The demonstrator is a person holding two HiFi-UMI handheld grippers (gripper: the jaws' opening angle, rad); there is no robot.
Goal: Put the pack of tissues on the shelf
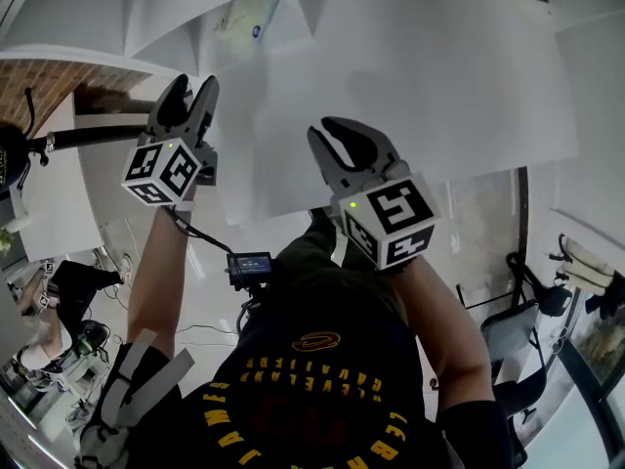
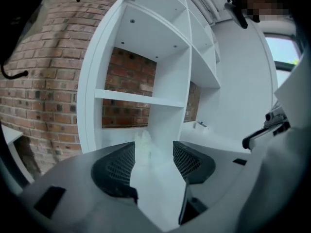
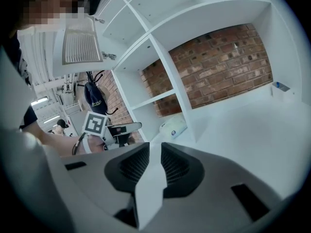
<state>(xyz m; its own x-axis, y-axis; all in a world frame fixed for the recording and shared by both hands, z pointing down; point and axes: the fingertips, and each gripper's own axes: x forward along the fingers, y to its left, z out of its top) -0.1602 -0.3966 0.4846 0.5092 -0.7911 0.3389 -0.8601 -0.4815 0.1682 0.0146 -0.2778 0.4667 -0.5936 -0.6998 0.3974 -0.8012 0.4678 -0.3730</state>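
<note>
The pack of tissues (image 1: 244,22) is a pale soft packet with a small blue mark. It lies in a low compartment of the white shelf (image 1: 146,27), in front of the brick wall. In the right gripper view the pack (image 3: 172,127) rests beside an upright divider. My left gripper (image 1: 190,94) is just short of the pack, apart from it, jaws wide open and empty. In the left gripper view (image 2: 154,161) the pack (image 2: 142,142) shows only faintly ahead of the jaws. My right gripper (image 1: 347,145) hovers over the white top (image 1: 420,86), jaws a narrow gap apart and holding nothing.
The shelf unit (image 2: 146,57) has several open compartments backed by red brick (image 3: 223,67). A small screen device (image 1: 250,263) hangs on a cable below my left arm. Chairs (image 1: 522,325) stand at the right, and a person (image 1: 68,291) is at the far left.
</note>
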